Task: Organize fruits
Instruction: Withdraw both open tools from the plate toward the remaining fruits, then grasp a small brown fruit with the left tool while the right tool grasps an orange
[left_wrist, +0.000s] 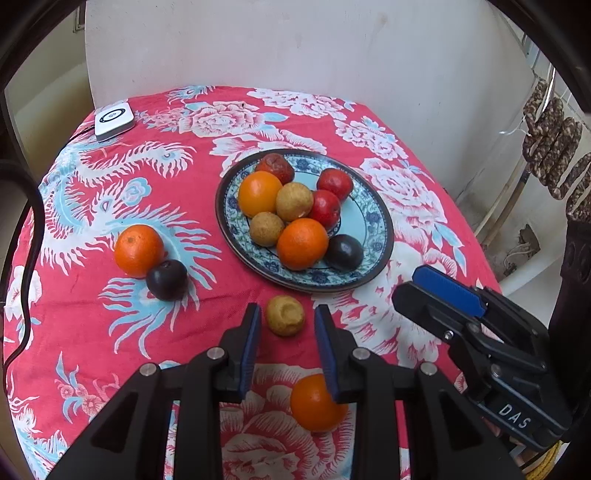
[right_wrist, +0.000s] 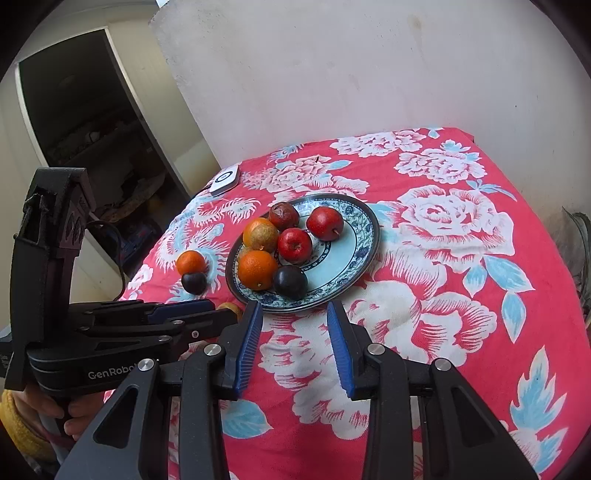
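Observation:
A blue patterned plate (left_wrist: 369, 221) (right_wrist: 354, 251) holds several fruits: oranges, red apples, tan fruits and a dark plum. My left gripper (left_wrist: 286, 319) is open, its fingers on either side of a tan fruit (left_wrist: 285, 315) lying on the cloth just before the plate. Another orange (left_wrist: 316, 402) lies under its right finger. An orange (left_wrist: 138, 250) (right_wrist: 190, 262) and a dark plum (left_wrist: 167, 279) (right_wrist: 194, 282) sit together left of the plate. My right gripper (right_wrist: 294, 315) is open and empty, close to the plate's near rim.
A red floral cloth (right_wrist: 443, 295) covers the table, which stands against a white wall. A small white device (left_wrist: 113, 120) (right_wrist: 224, 180) lies at the far left corner. Sausages (left_wrist: 554, 155) hang beyond the right edge. A black cable (left_wrist: 33, 229) runs off the left side.

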